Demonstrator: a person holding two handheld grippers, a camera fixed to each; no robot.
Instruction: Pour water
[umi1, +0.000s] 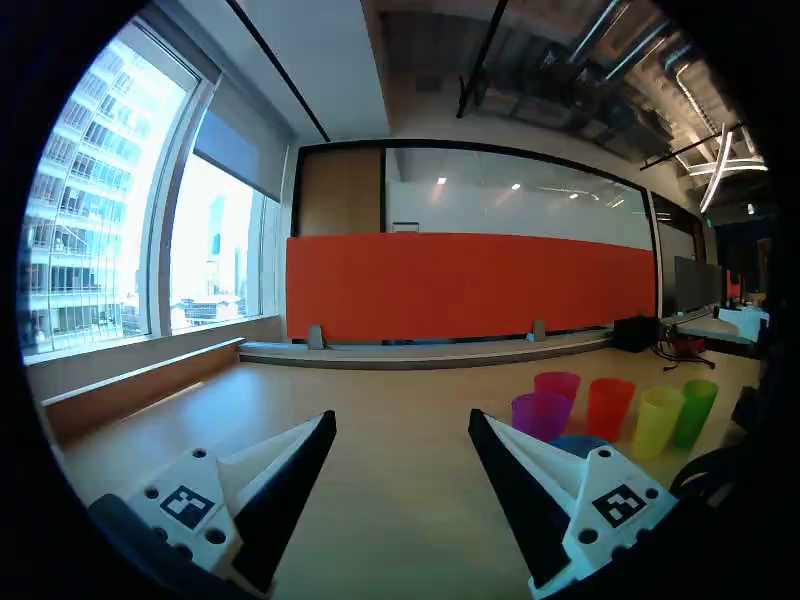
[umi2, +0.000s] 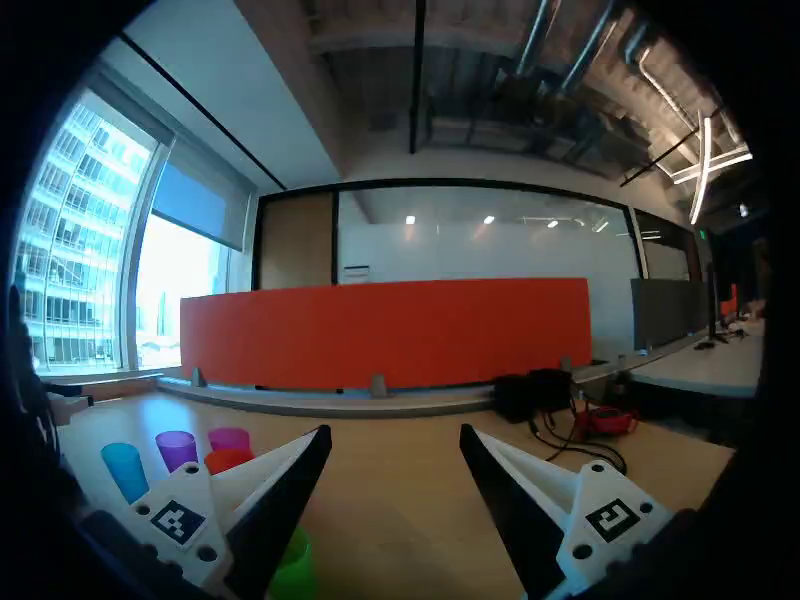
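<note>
In the left gripper view my left gripper (umi1: 402, 418) stands open over the wooden table (umi1: 400, 500) with nothing between its fingers. Past its right finger stand several plastic cups: purple (umi1: 540, 414), pink (umi1: 557, 384), red (umi1: 608, 406), yellow (umi1: 657, 420), green (umi1: 694, 410), and a blue one (umi1: 577, 445) partly hidden by the finger. In the right gripper view my right gripper (umi2: 393, 431) is open and holds nothing. Left of it are a blue cup (umi2: 125, 469), a purple cup (umi2: 176, 448), a pink cup (umi2: 229, 438), an orange-red cup (umi2: 228, 459) and a green cup (umi2: 290, 570), partly behind the left finger.
An orange partition (umi1: 470, 285) runs along the far edge of the table. A black bag with cables (umi2: 535, 392) lies at the back right, next to a red item (umi2: 605, 420). Large windows (umi1: 100, 230) line the left side. Desks (umi2: 700, 365) stand at the right.
</note>
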